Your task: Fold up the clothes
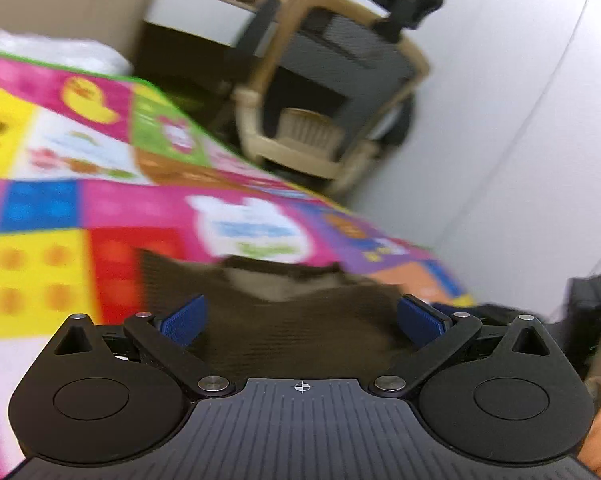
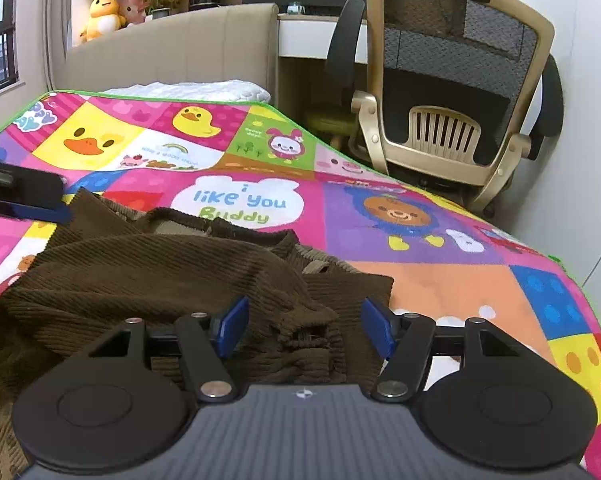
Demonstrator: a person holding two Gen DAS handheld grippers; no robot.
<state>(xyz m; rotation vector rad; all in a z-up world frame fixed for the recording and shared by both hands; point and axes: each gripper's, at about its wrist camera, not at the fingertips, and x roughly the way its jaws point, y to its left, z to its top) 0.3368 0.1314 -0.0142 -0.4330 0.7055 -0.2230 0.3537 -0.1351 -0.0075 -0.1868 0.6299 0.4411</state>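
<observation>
Bright cartoon-patchwork play mat (image 2: pixel 380 208) covers the bed; beige office chair (image 2: pixel 452 92) behind. Brown corduroy garment (image 2: pixel 148 272) lies crumpled on the mat. Right claw (image 2: pixel 304 330) spread over its bunched edge. Left claw (image 1: pixel 300 320) spread above garment, view blurred.

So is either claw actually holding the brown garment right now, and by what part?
No. The left claw and right claw are open over the brown corduroy garment, gripping nothing.

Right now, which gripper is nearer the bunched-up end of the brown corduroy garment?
Right. The right gripper has its open fingers straddling the bunched end; the left gripper, also open, is off at the garment's far left edge.
</observation>
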